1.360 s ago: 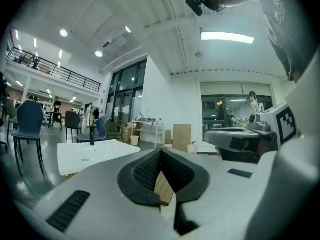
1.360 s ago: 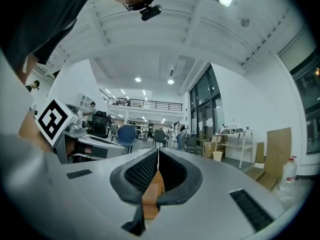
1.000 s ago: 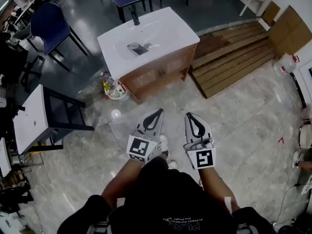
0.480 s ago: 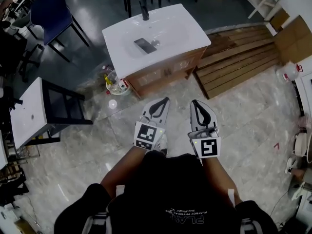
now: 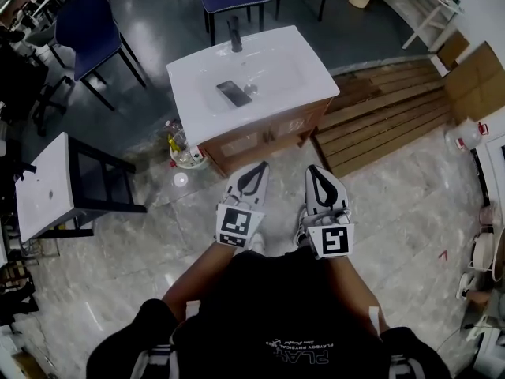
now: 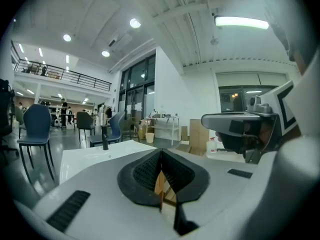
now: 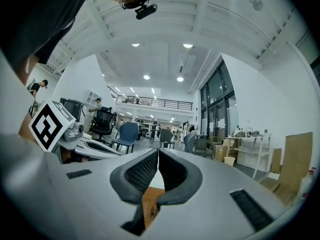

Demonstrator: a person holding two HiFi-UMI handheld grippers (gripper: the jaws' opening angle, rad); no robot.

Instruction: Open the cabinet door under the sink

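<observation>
The cabinet door is shut, as far as I can see: the brown wooden front under the white sink reads as one flat, unbroken face in the head view, with no panel swung out and no dark gap at an edge; so nothing of the opening itself is done. I hold both tools out in front of me, pointing at that front from across a stretch of marble floor, near it but touching nothing. The left gripper has its jaws pressed together on nothing, the ribbed pads meeting in a single line in its own view; the right gripper is likewise clenched and empty, only a hairline slit between its pads. The cabinet stands ahead and slightly to the left of centre, with a cluster of bottles at its left foot and a wooden pallet to its right. I judge that what is left is almost the whole job: close the gap, find a handle or a door edge, which I cannot make out from here, part one pair of jaws, take hold and pull the door outward.
</observation>
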